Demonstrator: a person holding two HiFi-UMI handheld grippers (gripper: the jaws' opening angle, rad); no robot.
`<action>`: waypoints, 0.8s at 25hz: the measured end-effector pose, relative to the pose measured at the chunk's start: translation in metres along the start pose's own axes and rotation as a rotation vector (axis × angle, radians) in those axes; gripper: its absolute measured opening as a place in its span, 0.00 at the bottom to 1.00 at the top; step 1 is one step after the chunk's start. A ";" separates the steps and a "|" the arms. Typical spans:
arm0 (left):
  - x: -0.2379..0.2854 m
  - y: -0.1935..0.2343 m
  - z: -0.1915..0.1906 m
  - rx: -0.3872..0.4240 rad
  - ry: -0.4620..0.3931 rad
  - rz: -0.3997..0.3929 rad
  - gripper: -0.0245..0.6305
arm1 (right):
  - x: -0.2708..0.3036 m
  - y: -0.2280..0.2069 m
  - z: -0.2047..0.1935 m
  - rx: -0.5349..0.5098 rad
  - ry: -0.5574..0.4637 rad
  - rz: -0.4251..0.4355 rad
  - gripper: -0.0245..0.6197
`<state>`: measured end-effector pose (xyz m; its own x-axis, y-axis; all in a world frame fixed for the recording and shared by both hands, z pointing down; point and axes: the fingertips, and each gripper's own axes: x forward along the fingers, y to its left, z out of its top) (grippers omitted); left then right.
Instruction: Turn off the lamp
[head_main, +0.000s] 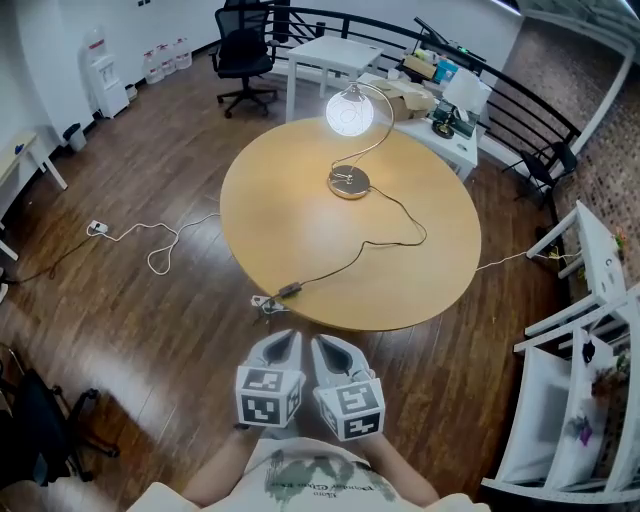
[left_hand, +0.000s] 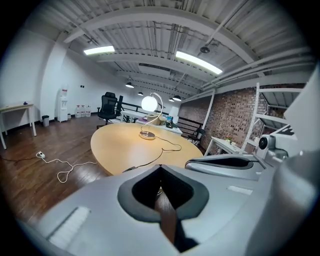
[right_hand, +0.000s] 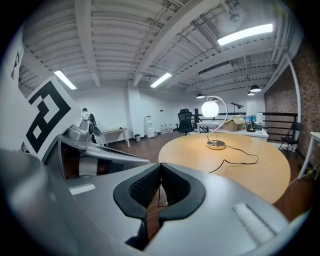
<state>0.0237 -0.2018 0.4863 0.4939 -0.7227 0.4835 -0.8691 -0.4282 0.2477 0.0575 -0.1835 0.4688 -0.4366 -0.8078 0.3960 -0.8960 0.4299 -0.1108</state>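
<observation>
Holding both grippers closed and empty short of the table, lamp lit

Left gripper (head_main: 284, 346) and right gripper (head_main: 335, 352) sit side by side, nearly touching, low in the head view above the wood floor (head_main: 130, 300), just off the near edge of the round table (head_main: 290, 215). In each gripper view the jaws are pressed together at the tips with nothing between them. Neither gripper touches the table or anything on it.

Lamp (head_main: 349, 113) stands on the far half of the table, well apart from both grippers. Its globe is glowing, on a curved metal arm rising from a round base (head_main: 349, 182). Black cord (head_main: 395, 238) runs from the base, loops across the tabletop towards the near edge and passes through an inline switch (head_main: 290, 291) lying at that edge, ahead of the left gripper. Past the switch the cord drops to a plug block (head_main: 265, 301) on the floor.

Background: black office chair (head_main: 243, 55) and white desk (head_main: 330, 55) beyond the table, white cable (head_main: 150, 240) snaking over the floor at left, white shelf unit (head_main: 590, 300) at right. Both gripper views show the lit lamp ahead across the tabletop.
</observation>
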 end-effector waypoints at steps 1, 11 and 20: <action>0.004 0.007 0.003 -0.001 0.002 -0.007 0.04 | 0.008 0.000 0.002 0.001 0.004 -0.006 0.04; 0.026 0.057 0.015 -0.003 0.013 -0.072 0.04 | 0.069 0.003 0.013 0.003 0.030 -0.071 0.04; 0.037 0.081 0.007 -0.030 0.025 -0.083 0.04 | 0.106 0.007 0.002 -0.003 0.072 -0.076 0.04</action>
<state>-0.0284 -0.2670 0.5185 0.5639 -0.6714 0.4808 -0.8257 -0.4698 0.3124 0.0047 -0.2673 0.5086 -0.3607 -0.8070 0.4676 -0.9259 0.3700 -0.0758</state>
